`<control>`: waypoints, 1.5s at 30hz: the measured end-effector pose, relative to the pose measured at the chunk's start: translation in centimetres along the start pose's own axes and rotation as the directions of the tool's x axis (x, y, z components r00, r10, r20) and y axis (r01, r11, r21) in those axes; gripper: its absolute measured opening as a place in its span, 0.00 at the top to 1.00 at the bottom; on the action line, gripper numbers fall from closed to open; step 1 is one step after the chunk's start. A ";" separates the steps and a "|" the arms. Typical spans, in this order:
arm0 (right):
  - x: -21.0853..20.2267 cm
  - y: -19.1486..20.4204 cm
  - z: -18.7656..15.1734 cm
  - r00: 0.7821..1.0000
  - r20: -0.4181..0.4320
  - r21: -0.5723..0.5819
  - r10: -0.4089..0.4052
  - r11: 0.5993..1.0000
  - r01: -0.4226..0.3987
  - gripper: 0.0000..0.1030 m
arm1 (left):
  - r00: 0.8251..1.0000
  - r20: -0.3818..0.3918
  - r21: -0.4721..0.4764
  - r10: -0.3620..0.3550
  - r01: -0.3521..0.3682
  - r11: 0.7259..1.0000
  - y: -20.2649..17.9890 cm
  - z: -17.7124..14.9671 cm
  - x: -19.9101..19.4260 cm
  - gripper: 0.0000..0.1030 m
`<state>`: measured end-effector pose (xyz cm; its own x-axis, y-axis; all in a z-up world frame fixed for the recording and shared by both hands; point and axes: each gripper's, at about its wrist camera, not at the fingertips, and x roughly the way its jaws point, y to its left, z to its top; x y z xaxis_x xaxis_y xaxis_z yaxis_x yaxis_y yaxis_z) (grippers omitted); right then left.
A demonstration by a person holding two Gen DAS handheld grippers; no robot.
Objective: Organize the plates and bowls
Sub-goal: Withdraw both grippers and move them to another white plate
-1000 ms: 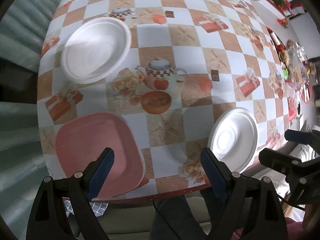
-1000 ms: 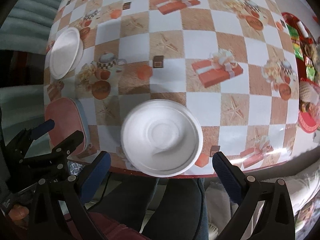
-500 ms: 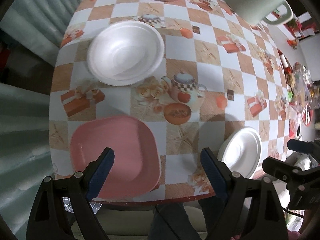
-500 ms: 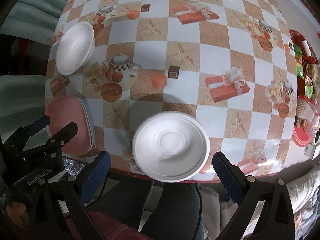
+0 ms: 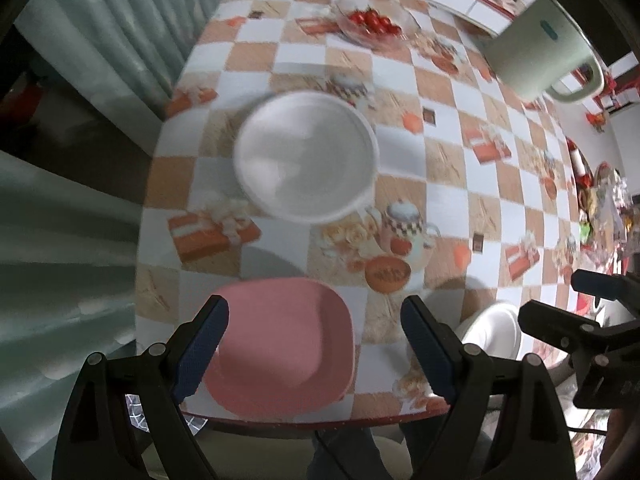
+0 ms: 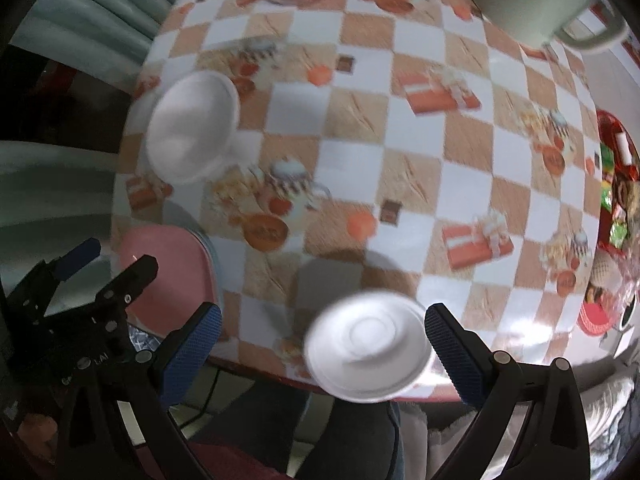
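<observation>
A pink square plate (image 5: 280, 344) lies at the table's near left edge, between the fingers of my open left gripper (image 5: 316, 344), which hovers above it. A white bowl (image 5: 306, 156) sits farther back on the left. A white round plate (image 6: 366, 354) lies at the near edge and overhangs it slightly; my open right gripper (image 6: 320, 352) hovers over it. The white plate (image 5: 494, 336) also shows at right in the left wrist view. The bowl (image 6: 192, 130) and pink plate (image 6: 168, 268) show at left in the right wrist view. Both grippers are empty.
A glass dish of red tomatoes (image 5: 372, 24) stands at the far end. A large pale green jug (image 5: 540, 56) stands at the far right. A red tray of snacks (image 6: 616, 188) lies at the right edge. A checked tablecloth (image 6: 400, 128) covers the table.
Both grippers have pulled back and tilted up, so more of the table's far end shows. The plates and bowl have not moved on the table.
</observation>
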<state>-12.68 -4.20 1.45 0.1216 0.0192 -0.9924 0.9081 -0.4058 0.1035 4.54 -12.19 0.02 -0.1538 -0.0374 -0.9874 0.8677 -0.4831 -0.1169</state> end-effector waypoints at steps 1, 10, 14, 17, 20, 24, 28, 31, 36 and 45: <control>-0.1 0.3 0.4 1.000 0.006 -0.002 0.000 1.000 0.000 0.01 | 1.000 0.005 -0.004 0.005 -0.005 1.000 0.2 0.3 -0.1 0.13; -0.2 2.2 4.3 0.999 0.033 -0.032 0.007 0.999 -0.005 0.01 | 0.998 0.029 -0.056 0.050 -0.049 0.997 2.7 2.8 -0.3 0.13; 0.3 2.6 5.6 0.999 0.025 -0.022 0.020 1.000 -0.019 0.01 | 0.998 0.021 -0.078 0.065 -0.063 0.995 3.7 3.6 0.5 0.13; 0.8 3.1 6.4 1.000 0.016 -0.034 0.022 0.999 -0.022 0.01 | 0.997 0.019 -0.088 0.081 -0.079 0.993 4.2 4.0 1.0 0.13; 1.4 3.4 7.0 1.000 0.009 -0.040 0.027 0.999 -0.027 0.01 | 0.996 -0.002 -0.104 0.084 -0.084 0.991 4.9 4.2 1.9 0.13; 2.3 3.6 7.8 0.999 -0.005 -0.038 0.033 0.999 -0.033 0.01 | 0.995 -0.021 -0.114 0.096 -0.097 0.989 5.3 4.6 2.8 0.13; 3.1 3.7 8.7 0.999 -0.010 -0.034 0.032 0.999 -0.033 0.01 | 0.994 -0.033 -0.107 0.108 -0.111 0.988 5.5 5.2 3.8 0.13; 3.8 3.7 9.3 0.999 -0.014 -0.025 0.034 0.999 -0.034 0.01 | 0.993 -0.047 -0.102 0.110 -0.115 0.988 5.7 5.6 4.8 0.13; 5.3 4.2 10.6 0.999 -0.023 -0.034 0.034 0.999 -0.035 0.01 | 0.993 -0.053 -0.117 0.106 -0.111 0.987 6.3 6.6 5.9 0.13; 7.5 5.2 12.8 0.999 -0.003 -0.044 0.051 0.998 -0.051 0.01 | 0.992 -0.049 -0.128 0.117 -0.122 0.984 7.2 8.9 7.9 0.13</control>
<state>-12.12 -17.85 -6.32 0.1684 0.0009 -0.9857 0.9176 -0.3655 0.1564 5.41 -23.73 -7.70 -0.0280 -0.0504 -0.9983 0.9335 -0.3586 -0.0080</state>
